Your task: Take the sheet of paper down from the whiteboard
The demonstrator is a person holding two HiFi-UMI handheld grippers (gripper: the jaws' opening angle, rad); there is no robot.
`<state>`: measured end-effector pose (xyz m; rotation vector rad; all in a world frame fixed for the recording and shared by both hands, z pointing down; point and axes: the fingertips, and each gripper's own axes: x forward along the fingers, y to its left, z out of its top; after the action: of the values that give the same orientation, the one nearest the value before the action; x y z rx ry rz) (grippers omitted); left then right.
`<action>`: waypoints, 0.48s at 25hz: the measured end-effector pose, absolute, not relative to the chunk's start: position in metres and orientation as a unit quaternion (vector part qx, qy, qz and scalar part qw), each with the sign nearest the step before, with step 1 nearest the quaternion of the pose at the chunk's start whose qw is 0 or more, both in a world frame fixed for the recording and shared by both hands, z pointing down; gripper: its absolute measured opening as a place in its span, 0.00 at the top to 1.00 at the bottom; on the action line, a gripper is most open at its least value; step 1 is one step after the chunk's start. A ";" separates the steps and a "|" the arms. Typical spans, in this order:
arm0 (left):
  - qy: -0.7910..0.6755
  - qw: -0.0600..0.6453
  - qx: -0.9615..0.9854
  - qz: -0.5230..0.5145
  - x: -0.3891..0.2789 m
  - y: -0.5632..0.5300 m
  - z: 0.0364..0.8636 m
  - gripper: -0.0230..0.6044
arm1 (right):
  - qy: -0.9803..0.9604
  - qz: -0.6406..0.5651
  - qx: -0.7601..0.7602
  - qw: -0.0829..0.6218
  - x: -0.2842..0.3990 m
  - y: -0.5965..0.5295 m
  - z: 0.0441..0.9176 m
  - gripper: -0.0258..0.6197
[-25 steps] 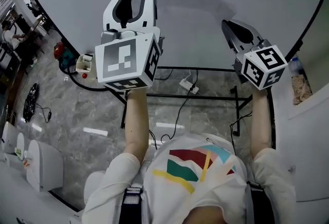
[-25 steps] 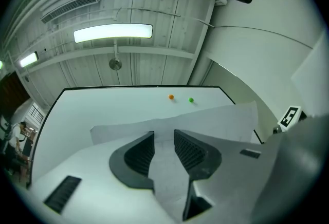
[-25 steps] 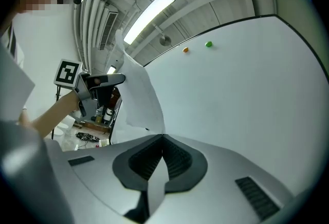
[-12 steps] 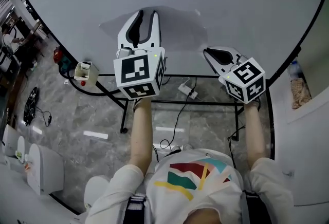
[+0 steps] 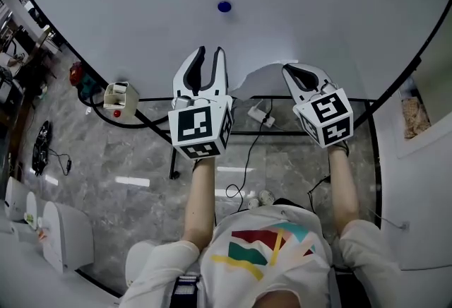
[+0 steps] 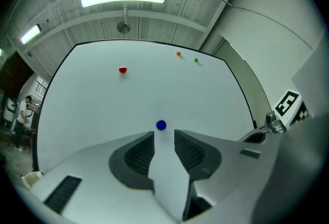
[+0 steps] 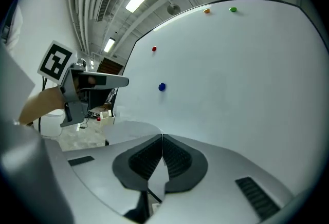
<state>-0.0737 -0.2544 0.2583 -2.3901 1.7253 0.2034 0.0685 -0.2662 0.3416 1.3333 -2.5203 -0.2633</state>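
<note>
left gripper (image 5: 210,56): jaws held apart, nothing pressed by the pads; only a pale surface is seen in the gap, and what it is cannot be told.
right gripper (image 5: 295,75): clamped on the paper (image 5: 258,78), the pads met with the sheet's edge between them.
paper: hung curled from the right gripper at the lower edge of the board (image 5: 339,10), just beside the left gripper.
change: a second ago the paper was spread higher up the board; it has since been brought down with both hands. It is judged to be off the board, so little of the task is left.
board: bare above the grippers.
blue magnet (image 5: 224,6): left on the board, nothing under it.
right gripper view: the pinch on the sheet is shown, which the head view hides.
head view: the paper's spread between the two grippers is shown.
left gripper view: red magnet (image 6: 122,69), orange magnet (image 6: 178,53) and green magnet (image 6: 196,59) are shown near the board's top edge.
</note>
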 end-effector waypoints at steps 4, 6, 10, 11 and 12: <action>0.580 0.079 -0.809 0.057 -0.080 -0.262 0.274 0.70 | -0.867 -0.093 0.471 0.130 0.060 -0.276 0.338 0.94; 0.580 0.077 -0.809 0.053 -0.081 -0.266 0.278 0.70 | -0.862 -0.100 0.480 0.129 0.060 -0.283 0.334 0.94; 0.585 0.075 -0.806 0.053 -0.084 -0.276 0.280 0.70 | -0.855 -0.109 0.491 0.122 0.061 -0.294 0.328 0.94; 0.586 0.075 -0.805 0.054 -0.084 -0.279 0.280 0.70 | -0.855 -0.110 0.492 0.119 0.062 -0.296 0.327 0.94; 0.587 0.074 -0.805 0.055 -0.084 -0.282 0.280 0.70 | -0.855 -0.110 0.493 0.117 0.062 -0.299 0.325 0.94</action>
<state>-0.0839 -0.2817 0.2804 -2.4147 1.7601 0.1652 0.0624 -0.2990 0.3249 1.4434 -2.5033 -0.3221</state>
